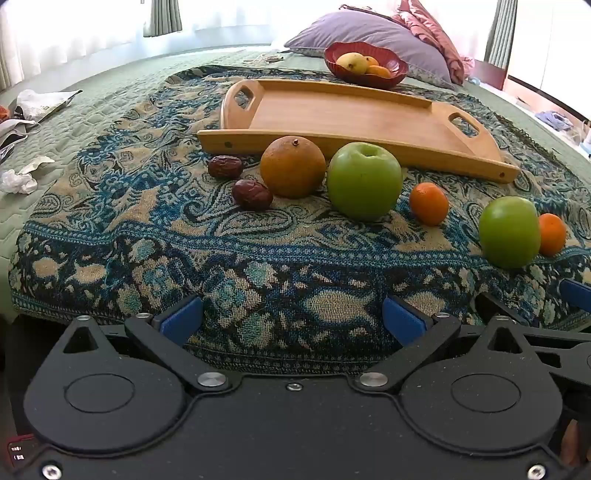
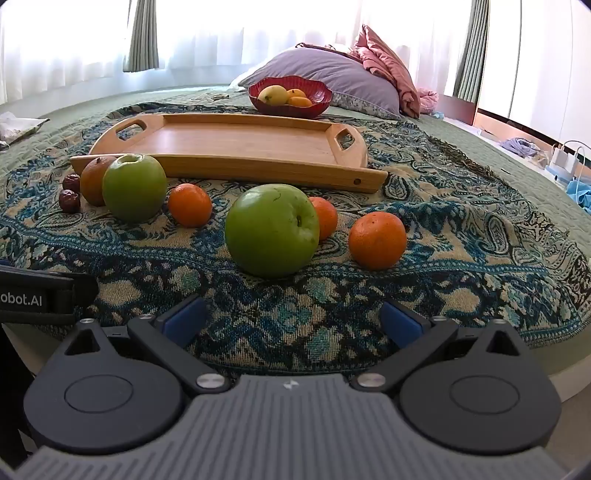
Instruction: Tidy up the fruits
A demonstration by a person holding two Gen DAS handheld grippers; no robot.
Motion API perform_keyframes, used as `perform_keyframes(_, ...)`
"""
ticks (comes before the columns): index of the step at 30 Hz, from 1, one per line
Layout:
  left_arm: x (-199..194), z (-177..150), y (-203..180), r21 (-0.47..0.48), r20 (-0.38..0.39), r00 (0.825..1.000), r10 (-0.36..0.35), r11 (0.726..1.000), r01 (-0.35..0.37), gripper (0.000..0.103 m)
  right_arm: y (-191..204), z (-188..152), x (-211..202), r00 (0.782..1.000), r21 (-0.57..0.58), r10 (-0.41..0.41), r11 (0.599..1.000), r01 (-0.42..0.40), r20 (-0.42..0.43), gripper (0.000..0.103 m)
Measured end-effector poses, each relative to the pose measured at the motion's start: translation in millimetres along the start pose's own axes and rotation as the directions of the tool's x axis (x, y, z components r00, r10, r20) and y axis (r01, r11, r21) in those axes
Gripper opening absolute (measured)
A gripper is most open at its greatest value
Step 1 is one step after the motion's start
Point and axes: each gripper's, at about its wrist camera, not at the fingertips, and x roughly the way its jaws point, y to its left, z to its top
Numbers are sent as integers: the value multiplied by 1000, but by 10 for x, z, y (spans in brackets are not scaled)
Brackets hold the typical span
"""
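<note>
Fruit lies on a patterned blue cloth in front of an empty wooden tray. In the left wrist view: two dark red dates, a brown-orange round fruit, a green apple, a small tangerine, a second green apple and another tangerine. In the right wrist view the second apple is nearest, with tangerines beside it and the tray behind. My left gripper and right gripper are both open and empty, near the cloth's front edge.
A red bowl holding a yellow fruit and small oranges stands behind the tray, before a purple pillow. Crumpled paper and wrappers lie on the green bedspread at left. The bed edge runs along the right.
</note>
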Motion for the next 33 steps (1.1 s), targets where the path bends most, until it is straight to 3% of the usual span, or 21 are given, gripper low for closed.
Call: perform_keyframes(33, 2, 0, -1, 6, 5, 1000, 5, 1000, -5, 103, 3, -2, 7, 1000, 2, 1, 1000, -1, 1, 103)
